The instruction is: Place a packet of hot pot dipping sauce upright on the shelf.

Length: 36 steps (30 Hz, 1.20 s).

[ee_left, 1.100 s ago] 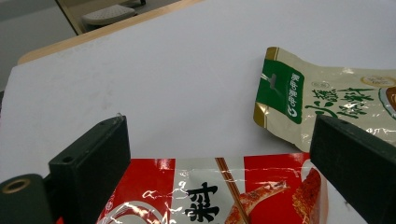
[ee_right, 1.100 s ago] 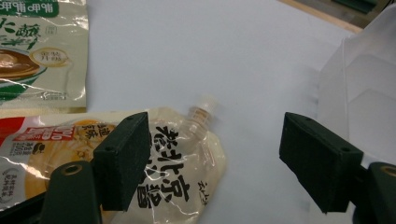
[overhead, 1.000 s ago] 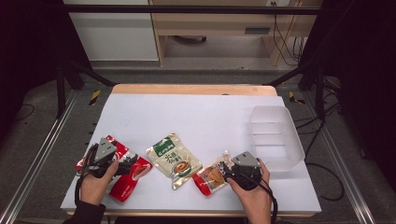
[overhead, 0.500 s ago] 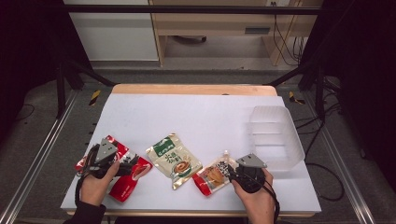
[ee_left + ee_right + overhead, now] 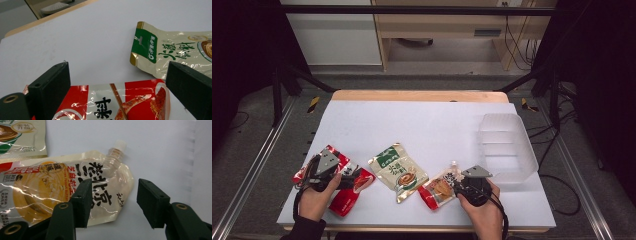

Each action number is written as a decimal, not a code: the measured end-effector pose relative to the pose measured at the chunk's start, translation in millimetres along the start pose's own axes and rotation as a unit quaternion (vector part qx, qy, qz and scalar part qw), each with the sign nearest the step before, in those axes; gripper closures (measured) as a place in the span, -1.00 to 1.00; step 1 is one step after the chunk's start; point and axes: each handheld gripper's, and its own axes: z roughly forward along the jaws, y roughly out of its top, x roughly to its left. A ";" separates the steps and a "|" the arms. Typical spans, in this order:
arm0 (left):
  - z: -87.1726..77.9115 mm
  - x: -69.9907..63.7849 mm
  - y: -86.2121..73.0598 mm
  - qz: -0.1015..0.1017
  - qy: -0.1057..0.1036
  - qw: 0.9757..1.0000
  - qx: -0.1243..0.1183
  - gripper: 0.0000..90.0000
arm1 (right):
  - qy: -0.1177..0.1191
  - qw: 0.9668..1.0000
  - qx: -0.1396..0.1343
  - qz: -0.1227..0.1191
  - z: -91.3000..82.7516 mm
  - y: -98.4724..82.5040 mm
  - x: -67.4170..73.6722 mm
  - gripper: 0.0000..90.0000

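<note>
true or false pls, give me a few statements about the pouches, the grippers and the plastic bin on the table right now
1. The spouted pouch has a white screw cap. True.
2. The right gripper is clamped on the cap. False: its jaws, which have just been closing, straddle the pouch's corner below the cap, one jaw over the pouch and one beside it.
3. The clear bin holds the green pouch. False: the green pouch lies on the table, outside the bin.
4. The left gripper stands open over the red pouch. True.
5. The bin is at the table's right side. True.
</note>
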 end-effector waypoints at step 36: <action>3.2 -5.0 1.5 0.007 -0.011 1.000 0.002 -0.87 | 0.021 0.999 0.038 0.032 10.5 -5.4 -0.1 0.41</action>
